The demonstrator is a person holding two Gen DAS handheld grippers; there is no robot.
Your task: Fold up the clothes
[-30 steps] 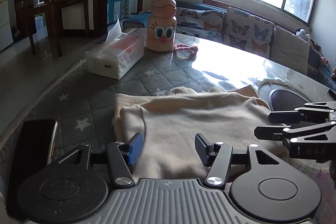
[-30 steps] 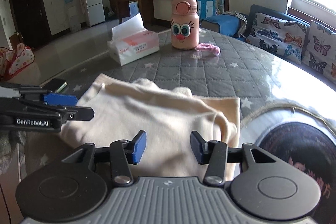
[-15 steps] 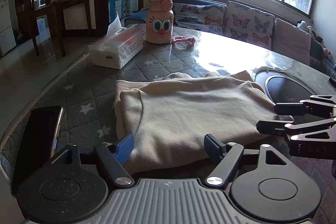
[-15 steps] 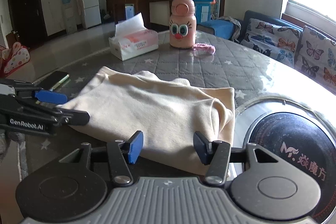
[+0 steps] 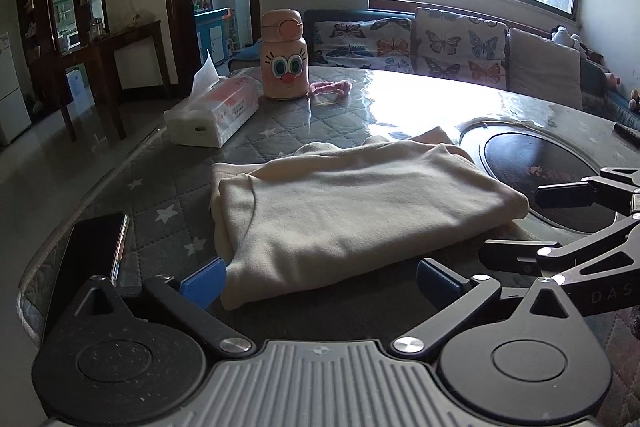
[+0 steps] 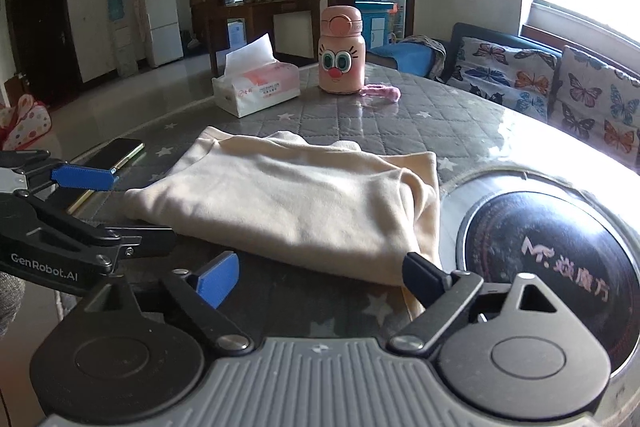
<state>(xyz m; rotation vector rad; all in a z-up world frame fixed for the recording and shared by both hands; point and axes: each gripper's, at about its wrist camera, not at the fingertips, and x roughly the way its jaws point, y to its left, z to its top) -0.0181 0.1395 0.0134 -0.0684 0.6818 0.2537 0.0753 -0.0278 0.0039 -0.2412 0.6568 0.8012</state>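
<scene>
A cream garment (image 5: 352,203) lies folded flat on the grey quilted table; it also shows in the right wrist view (image 6: 296,195). My left gripper (image 5: 320,281) is open and empty, just short of the garment's near edge. My right gripper (image 6: 320,275) is open and empty, also just short of the near edge, by the garment's right corner. Each gripper shows from the side in the other's view: the right one (image 5: 568,227) and the left one (image 6: 92,203).
A black phone (image 5: 92,259) lies at the table's left edge. A tissue box (image 5: 212,115), a pink cartoon bottle (image 5: 284,67) and a pink band (image 5: 330,89) stand at the back. A round black hob (image 6: 556,259) is set in the table right of the garment.
Both grippers have pulled back from over the garment toward the near edge, and their jaws have opened wider. The garment lies still.
</scene>
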